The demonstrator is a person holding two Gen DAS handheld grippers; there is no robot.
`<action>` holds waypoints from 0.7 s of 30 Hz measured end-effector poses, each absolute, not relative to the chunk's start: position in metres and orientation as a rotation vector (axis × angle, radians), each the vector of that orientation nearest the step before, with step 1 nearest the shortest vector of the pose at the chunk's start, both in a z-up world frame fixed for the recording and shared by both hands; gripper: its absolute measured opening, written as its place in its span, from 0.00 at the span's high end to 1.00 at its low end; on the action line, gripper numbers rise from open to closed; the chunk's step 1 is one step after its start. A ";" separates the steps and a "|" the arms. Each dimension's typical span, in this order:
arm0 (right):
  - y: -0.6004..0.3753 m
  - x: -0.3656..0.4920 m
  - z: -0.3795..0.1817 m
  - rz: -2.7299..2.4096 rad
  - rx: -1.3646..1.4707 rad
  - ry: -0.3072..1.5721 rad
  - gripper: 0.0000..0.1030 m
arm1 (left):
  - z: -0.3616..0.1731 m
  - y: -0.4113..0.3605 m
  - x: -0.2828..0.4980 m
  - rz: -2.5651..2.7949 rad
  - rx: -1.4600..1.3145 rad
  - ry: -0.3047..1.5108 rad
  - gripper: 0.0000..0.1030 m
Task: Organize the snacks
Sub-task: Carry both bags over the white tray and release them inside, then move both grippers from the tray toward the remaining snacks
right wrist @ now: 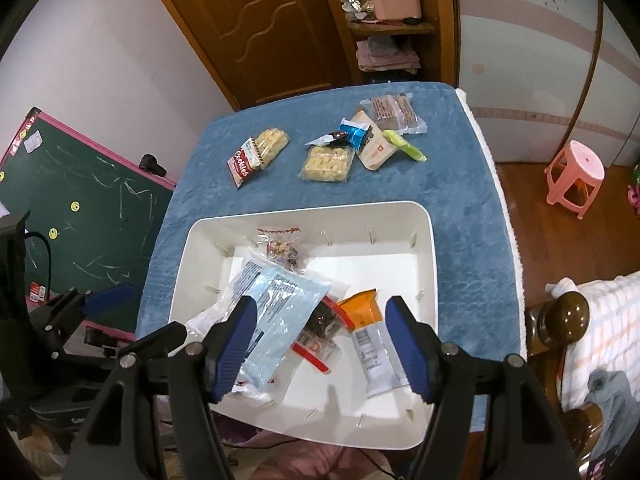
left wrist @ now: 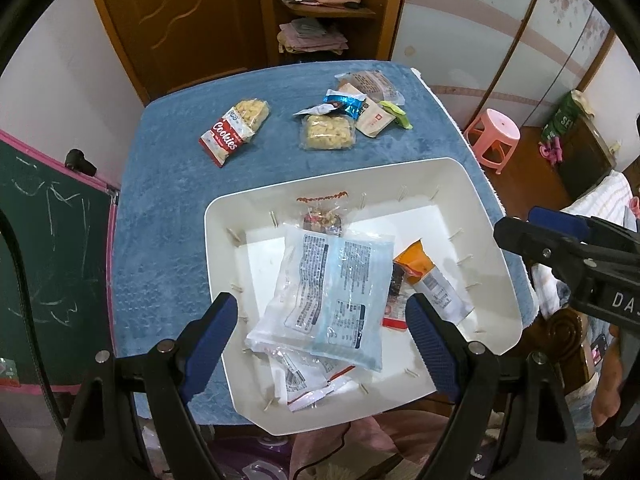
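A white bin sits at the near end of a blue-covered table. In it lie a pale blue packet, an orange-topped packet and several smaller wrappers. Beyond the bin lie a red Cookies bag, a clear pack of yellow biscuits and a small pile of packets. My left gripper is open and empty above the bin. My right gripper is open and empty above the bin too.
A green chalkboard leans at the table's left. A pink stool stands on the floor to the right. A wooden door and shelves are behind the table. A bed with a wooden post is at the right.
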State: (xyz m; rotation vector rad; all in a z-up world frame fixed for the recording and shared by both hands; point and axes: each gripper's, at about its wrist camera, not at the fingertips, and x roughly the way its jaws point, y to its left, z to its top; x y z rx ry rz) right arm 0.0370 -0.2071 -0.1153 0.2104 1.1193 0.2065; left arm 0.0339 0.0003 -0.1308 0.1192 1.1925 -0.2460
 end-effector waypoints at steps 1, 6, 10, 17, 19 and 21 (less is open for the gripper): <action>-0.207 0.038 -0.115 0.206 0.208 1.119 0.35 | -0.131 0.000 0.036 -0.246 0.124 1.193 0.17; -0.204 0.047 -0.118 0.184 0.185 1.118 0.35 | -0.133 0.001 0.044 -0.246 0.139 1.196 0.17; -0.205 0.056 -0.123 0.177 0.186 1.130 0.35 | -0.135 0.002 0.052 -0.245 0.150 1.203 0.17; -0.205 0.078 -0.132 0.203 0.242 1.171 0.35 | -0.134 0.008 0.075 -0.225 0.201 1.179 0.17; -0.207 0.088 -0.136 0.204 0.267 1.187 0.35 | -0.134 0.012 0.086 -0.217 0.215 1.172 0.17; -0.210 0.099 -0.139 0.209 0.304 1.207 0.35 | -0.133 0.016 0.098 -0.203 0.230 1.169 0.17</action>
